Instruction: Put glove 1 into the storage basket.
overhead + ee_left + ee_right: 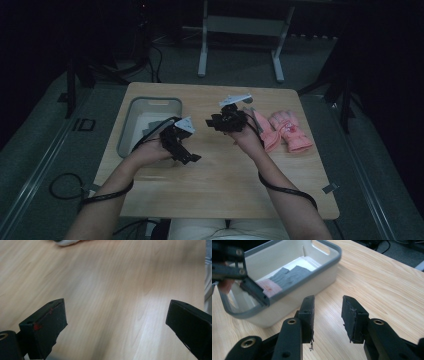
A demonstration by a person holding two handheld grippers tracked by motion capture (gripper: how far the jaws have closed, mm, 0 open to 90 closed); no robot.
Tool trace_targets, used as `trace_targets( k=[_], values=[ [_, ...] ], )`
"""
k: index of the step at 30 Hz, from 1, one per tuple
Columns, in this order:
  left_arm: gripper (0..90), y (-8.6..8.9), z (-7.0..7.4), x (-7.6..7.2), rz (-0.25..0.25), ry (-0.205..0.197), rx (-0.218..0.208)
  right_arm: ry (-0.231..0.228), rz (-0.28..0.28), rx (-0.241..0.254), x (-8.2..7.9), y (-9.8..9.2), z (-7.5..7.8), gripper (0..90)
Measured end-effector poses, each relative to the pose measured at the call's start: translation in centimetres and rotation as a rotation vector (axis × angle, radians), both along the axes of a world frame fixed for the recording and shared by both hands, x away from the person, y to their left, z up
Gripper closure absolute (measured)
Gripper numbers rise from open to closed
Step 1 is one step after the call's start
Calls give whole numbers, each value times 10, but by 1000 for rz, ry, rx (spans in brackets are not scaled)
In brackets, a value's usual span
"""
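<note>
A grey-rimmed white bin point(150, 102) stands at the table's back left, with folded grey gloves point(289, 275) lying inside it. A pair of pink gloves point(287, 131) lies on the right side of the table. My left gripper point(191, 157) hovers just in front of the bin's right corner. Its jaws stand wide open over bare wood point(116, 306), with nothing between them. My right gripper point(214, 122) is near the table's middle, left of the pink gloves. It points toward the bin, and its jaws point(329, 300) are apart and empty.
The wooden table point(225, 180) has bare room in front of both hands. Beyond its far edge stands a white frame on legs point(240, 30). In the right gripper view the other gripper point(249, 287) hangs over the bin's near rim point(287, 290).
</note>
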State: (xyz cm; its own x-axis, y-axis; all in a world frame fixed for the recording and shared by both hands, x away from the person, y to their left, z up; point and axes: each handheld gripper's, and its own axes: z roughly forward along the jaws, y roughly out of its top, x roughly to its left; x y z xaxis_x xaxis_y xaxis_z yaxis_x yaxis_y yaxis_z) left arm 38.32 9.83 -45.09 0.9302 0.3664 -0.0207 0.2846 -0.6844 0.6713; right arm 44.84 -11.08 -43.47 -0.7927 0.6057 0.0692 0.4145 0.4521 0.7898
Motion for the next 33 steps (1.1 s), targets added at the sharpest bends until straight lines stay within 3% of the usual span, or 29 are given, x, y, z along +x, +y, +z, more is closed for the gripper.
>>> trace_targets(
  k=[6,8,15,23,25,30,33],
  values=[
    [25,-19,-11,-11,-24,5,-32,-14,-26,-6,-3,-33,-3,617],
    [25,-25,-15,-16,-26,-18,-16,-21,-40,-8,-3,-44,-5,615],
    [25,-38,-33,-32,-1,-39,-65,-60,-98,-46,-1,-83,-12,604],
    [25,-42,-56,-55,30,-73,-64,-83,-206,-104,11,-131,-21,607],
    [25,-43,-63,-61,26,-85,-48,-79,-228,-118,16,-141,-24,607],
    [25,-44,-74,-75,53,-116,-34,-53,-230,-163,29,-149,-38,620],
    [25,-39,-81,-80,105,-118,-84,-45,-202,-204,36,-147,-47,625]
  ],
)
